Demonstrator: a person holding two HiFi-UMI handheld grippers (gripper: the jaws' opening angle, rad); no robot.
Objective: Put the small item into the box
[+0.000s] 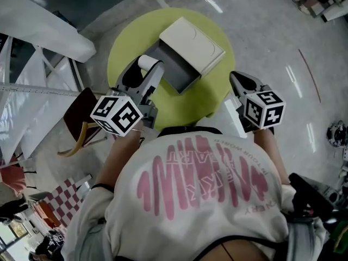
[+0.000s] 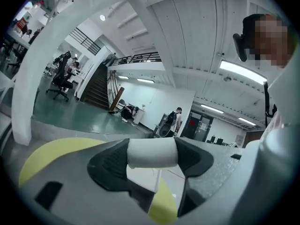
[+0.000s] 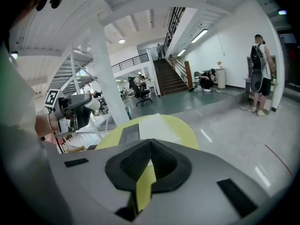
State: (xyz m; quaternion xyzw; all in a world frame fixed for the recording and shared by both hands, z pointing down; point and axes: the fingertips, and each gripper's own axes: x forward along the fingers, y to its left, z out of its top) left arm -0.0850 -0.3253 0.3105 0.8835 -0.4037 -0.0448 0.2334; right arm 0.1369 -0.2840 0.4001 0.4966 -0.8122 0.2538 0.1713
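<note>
The small item is a short white cylinder (image 2: 152, 153), held crosswise with my left gripper (image 1: 143, 68) shut on it. It hangs over the left part of the round yellow-green table (image 1: 215, 91), just left of the box. The box has an open grey tray (image 1: 178, 69) and a white lid (image 1: 193, 45) lying over its far end. My right gripper (image 1: 235, 77) is at the table's right edge, shut and holding nothing. In the right gripper view the box (image 3: 150, 128) lies ahead, and the left gripper (image 3: 70, 108) shows at the left with the cylinder (image 3: 92, 103).
A dark red chair (image 1: 79, 113) stands left of the table. White stair framing (image 1: 38, 86) fills the left side. Grey polished floor (image 1: 272, 31) surrounds the table. The person's white printed T-shirt (image 1: 201, 194) hides the table's near edge. People stand far off (image 3: 258, 74).
</note>
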